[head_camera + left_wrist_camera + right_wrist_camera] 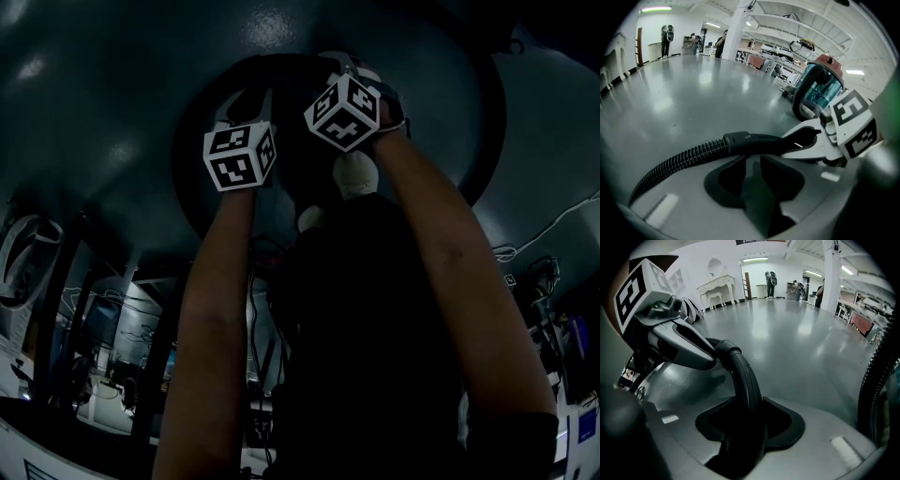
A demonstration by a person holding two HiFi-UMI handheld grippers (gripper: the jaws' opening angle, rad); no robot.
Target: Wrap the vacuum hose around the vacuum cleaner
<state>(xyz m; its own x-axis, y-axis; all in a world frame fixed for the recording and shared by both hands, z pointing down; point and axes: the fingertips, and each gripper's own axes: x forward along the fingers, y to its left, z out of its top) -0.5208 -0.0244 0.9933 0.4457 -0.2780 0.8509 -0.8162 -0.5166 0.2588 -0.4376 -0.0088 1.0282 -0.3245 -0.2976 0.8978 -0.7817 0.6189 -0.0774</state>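
Observation:
The black hose ends in a smooth cuff and a curved rigid tube. My left gripper is shut on the hose at the cuff, and the ribbed hose trails off to the lower left. My right gripper is shut on the curved tube just beyond the cuff; its white jaw shows in the left gripper view. The vacuum cleaner, teal with a red top, stands on the floor behind. In the dark head view both marker cubes sit close together above a hose loop.
The grey polished floor stretches far. Another stretch of ribbed hose hangs at the right. A white console table stands by the wall, workbenches and shelves lie behind the vacuum, and people stand far off. A pale cable lies on the floor.

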